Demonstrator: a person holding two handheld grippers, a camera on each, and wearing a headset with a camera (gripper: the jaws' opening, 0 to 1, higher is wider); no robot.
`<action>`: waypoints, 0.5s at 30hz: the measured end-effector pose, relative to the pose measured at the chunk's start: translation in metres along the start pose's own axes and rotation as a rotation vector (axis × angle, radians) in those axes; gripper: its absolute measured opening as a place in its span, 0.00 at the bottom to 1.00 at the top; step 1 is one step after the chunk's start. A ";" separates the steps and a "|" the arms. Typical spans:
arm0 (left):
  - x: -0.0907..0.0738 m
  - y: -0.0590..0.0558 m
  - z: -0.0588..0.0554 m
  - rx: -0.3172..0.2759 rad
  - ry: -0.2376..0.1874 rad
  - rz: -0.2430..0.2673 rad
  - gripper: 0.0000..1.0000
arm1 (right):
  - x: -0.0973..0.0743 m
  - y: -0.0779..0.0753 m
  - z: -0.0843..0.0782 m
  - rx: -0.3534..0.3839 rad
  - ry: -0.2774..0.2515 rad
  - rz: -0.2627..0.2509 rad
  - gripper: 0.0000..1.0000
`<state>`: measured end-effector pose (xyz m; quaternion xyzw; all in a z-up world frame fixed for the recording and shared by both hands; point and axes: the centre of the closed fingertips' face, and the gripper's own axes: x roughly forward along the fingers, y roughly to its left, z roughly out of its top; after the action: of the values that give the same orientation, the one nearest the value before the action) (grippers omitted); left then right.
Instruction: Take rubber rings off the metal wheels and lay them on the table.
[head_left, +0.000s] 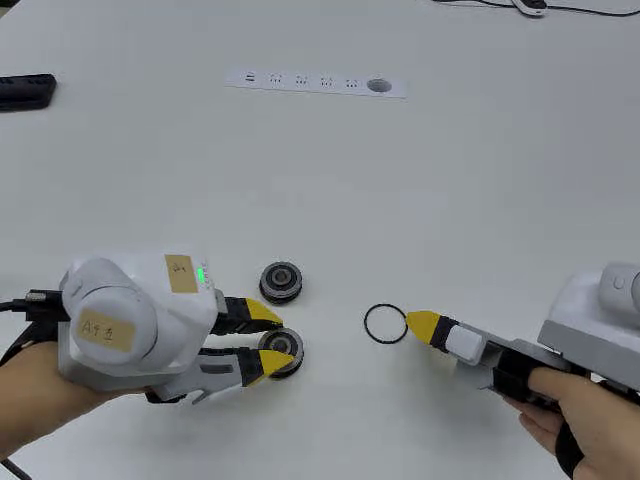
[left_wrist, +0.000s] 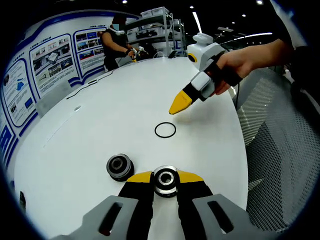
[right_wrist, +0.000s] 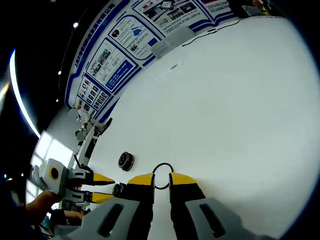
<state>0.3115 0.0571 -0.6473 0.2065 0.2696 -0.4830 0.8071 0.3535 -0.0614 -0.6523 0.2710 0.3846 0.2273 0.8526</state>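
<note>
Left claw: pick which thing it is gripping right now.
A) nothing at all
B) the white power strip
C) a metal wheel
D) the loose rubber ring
C: the left claw is closed on a metal wheel held between its yellow tips, while the loose rubber ring lies flat on the table, apart from it.

A white table (head_left: 400, 200) under blue poster wall (left_wrist: 45, 60), ceiling lights (left_wrist: 197, 22).

Indoor lab or demo hall. Long white table (head_left: 450, 200) with a socket strip (head_left: 315, 82); blue-and-white information posters (left_wrist: 42, 60) along the wall, bright ceiling lights (left_wrist: 197, 21), metal shelving (left_wrist: 161, 20) beside a person (left_wrist: 116, 42) at the far end.
</note>
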 end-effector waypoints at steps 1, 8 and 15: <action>0.000 0.000 0.000 0.001 0.001 -0.001 0.17 | 0.000 0.000 0.002 0.002 -0.008 0.001 0.12; 0.001 -0.001 -0.002 0.006 0.009 -0.010 0.16 | 0.000 0.005 0.003 0.012 -0.016 0.017 0.12; 0.002 -0.002 -0.004 0.013 0.021 -0.023 0.14 | 0.003 0.012 0.003 0.013 -0.010 0.038 0.12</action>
<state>0.3090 0.0574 -0.6520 0.2139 0.2772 -0.4918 0.7972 0.3553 -0.0519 -0.6448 0.2848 0.3764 0.2397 0.8484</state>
